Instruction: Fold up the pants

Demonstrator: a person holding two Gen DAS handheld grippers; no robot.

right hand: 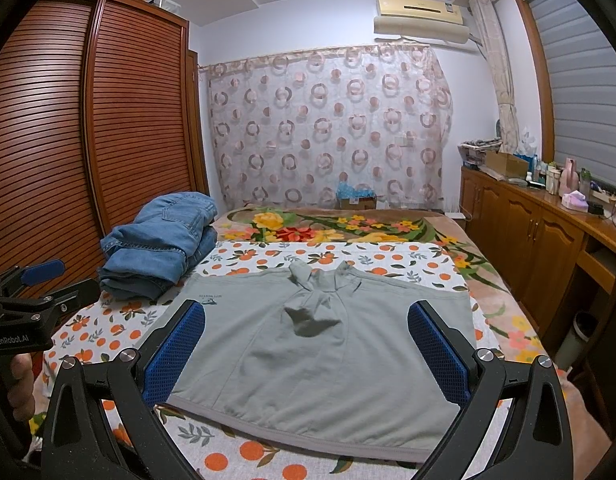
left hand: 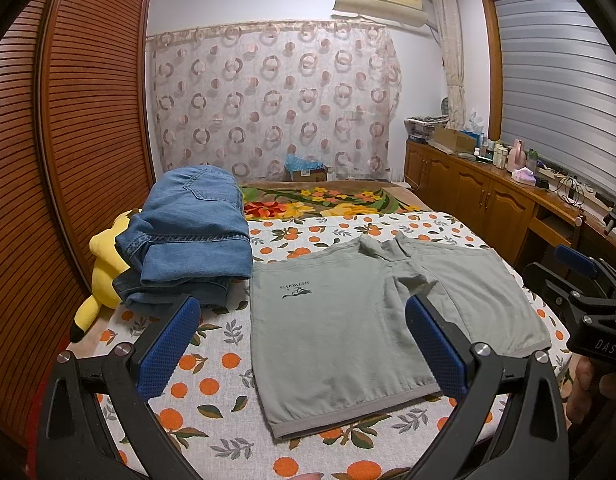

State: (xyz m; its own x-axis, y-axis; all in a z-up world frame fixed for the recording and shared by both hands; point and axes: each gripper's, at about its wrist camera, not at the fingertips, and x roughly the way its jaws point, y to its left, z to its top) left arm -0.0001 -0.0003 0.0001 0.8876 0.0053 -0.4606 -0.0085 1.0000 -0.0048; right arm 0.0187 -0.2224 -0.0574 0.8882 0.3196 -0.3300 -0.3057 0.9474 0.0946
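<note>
On the bed's left side, a yellow plush toy [left hand: 102, 264] lies against the brown slatted wardrobe [left hand: 68, 128]. Partly on top of it sits a stack of folded blue jeans [left hand: 188, 240], near the left edge of the orange-print bedsheet [left hand: 212, 384].

Just right of the jeans, the grey-green shorts [left hand: 348, 320] lie spread flat on the sheet, across the middle of the bed. Their waistband faces the far end of the bed and the two leg hems face you at the near edge. A small dark logo [left hand: 296, 290] shows on the left leg. The fabric is bunched and creased at the middle of the waist.

Your left claw [left hand: 304, 344] hovers above the near edge of the bed, its blue pads spread wide with nothing between them. One pad is over the sheet beside the jeans, the other over the shorts.

Your right claw [right hand: 306, 348] also stands wide open and empty, its two pads framing the shorts from above. From the pictures you cannot tell whether either claw touches the cloth.

Beyond the sheet lies a floral blanket [right hand: 328, 228]. Along the bed's right side runs a wooden cabinet [right hand: 528, 232] cluttered with bottles.
</note>
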